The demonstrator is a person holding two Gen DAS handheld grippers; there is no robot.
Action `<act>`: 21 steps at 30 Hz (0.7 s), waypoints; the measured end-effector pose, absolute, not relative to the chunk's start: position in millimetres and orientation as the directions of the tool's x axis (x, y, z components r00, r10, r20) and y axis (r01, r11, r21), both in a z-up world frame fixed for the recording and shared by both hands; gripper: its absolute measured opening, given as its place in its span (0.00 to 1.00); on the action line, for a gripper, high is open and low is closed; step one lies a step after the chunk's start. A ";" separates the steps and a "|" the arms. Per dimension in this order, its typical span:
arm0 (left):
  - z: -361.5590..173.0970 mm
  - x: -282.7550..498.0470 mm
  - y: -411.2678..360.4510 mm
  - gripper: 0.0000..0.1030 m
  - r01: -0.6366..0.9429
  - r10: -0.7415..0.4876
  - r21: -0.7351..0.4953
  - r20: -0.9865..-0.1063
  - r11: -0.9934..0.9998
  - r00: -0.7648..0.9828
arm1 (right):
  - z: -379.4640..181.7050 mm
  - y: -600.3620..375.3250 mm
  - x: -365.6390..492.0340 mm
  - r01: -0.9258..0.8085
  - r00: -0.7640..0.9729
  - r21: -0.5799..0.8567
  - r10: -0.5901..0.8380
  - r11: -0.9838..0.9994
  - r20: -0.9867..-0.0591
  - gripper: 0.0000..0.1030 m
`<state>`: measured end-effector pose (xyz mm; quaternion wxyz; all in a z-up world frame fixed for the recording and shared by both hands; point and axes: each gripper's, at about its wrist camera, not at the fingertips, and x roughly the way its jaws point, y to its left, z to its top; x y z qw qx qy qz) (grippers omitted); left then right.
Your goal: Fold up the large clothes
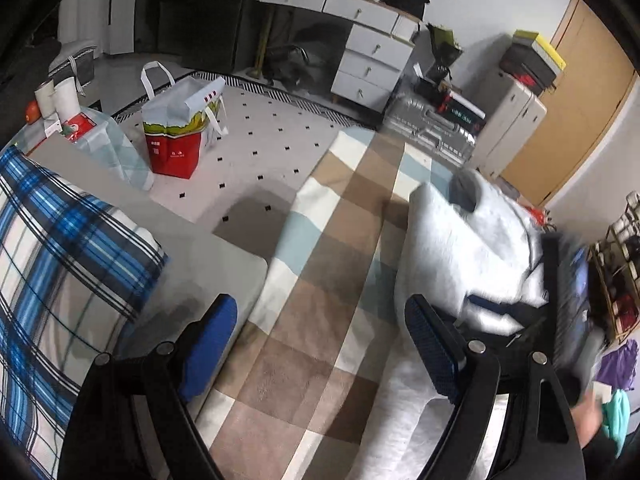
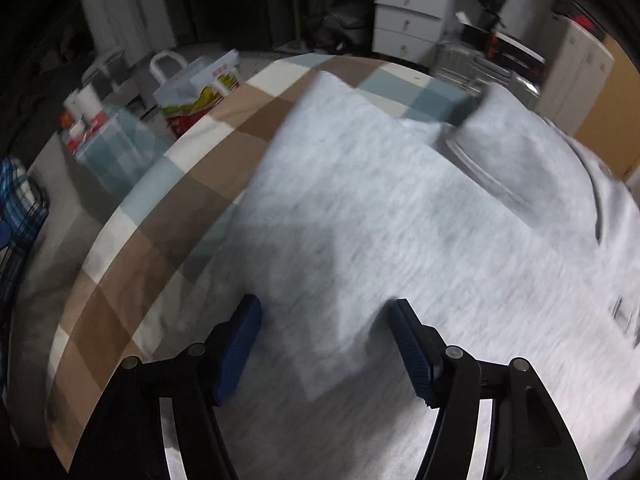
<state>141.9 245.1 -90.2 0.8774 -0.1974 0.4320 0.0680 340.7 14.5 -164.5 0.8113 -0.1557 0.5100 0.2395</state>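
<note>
While both jaws stand wide apart and hold nothing, a light grey sweatshirt point(image 2: 400, 216) lies spread on a checked blanket point(image 2: 168, 200) of brown, cream and pale blue squares. From the right wrist view the garment's long axis runs away from the camera toward the white drawer unit point(image 2: 408, 20), with a sleeve or folded edge raised at the far right; its neck end cannot be told apart through the blur. The right gripper point(image 2: 326, 344) hangs just above the grey cloth, blue pads either side of a shaded patch. The left gripper point(image 1: 320, 344) hovers over bare blanket, the sweatshirt point(image 1: 460, 240) bunched to its right. A blue plaid cloth point(image 1: 60, 260) lies at the left, a red and white shopping bag point(image 1: 180, 128) on the floor beyond.
</note>
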 end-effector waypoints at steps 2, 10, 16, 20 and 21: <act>-93.3 142.5 245.7 0.81 -0.285 -0.063 -0.287 -0.797 0.915 0.601 | -145.0 5.6 352.7 -0.551 0.377 0.037 0.288 0.834 -0.880 0.54; -95.8 141.7 250.4 0.81 -0.311 -0.052 -0.284 -0.808 0.907 0.587 | -148.3 11.9 423.1 -0.424 0.399 0.094 0.279 0.901 -0.874 0.56; -98.4 145.2 247.9 0.81 -0.326 -0.042 -0.284 -0.807 0.902 0.589 | -181.3 32.8 418.8 -0.448 0.402 -0.034 0.167 0.893 -0.900 0.52; -100.0 147.9 236.4 0.81 -0.299 -0.059 -0.286 -0.805 0.910 0.590 | -151.9 3.6 420.8 -0.421 0.450 0.042 0.248 0.906 -0.858 0.43; -99.9 148.6 231.7 0.81 -0.282 -0.076 -0.295 -0.802 0.913 0.592 | -146.6 -2.5 419.3 -0.416 0.465 0.047 0.257 0.908 -0.847 0.43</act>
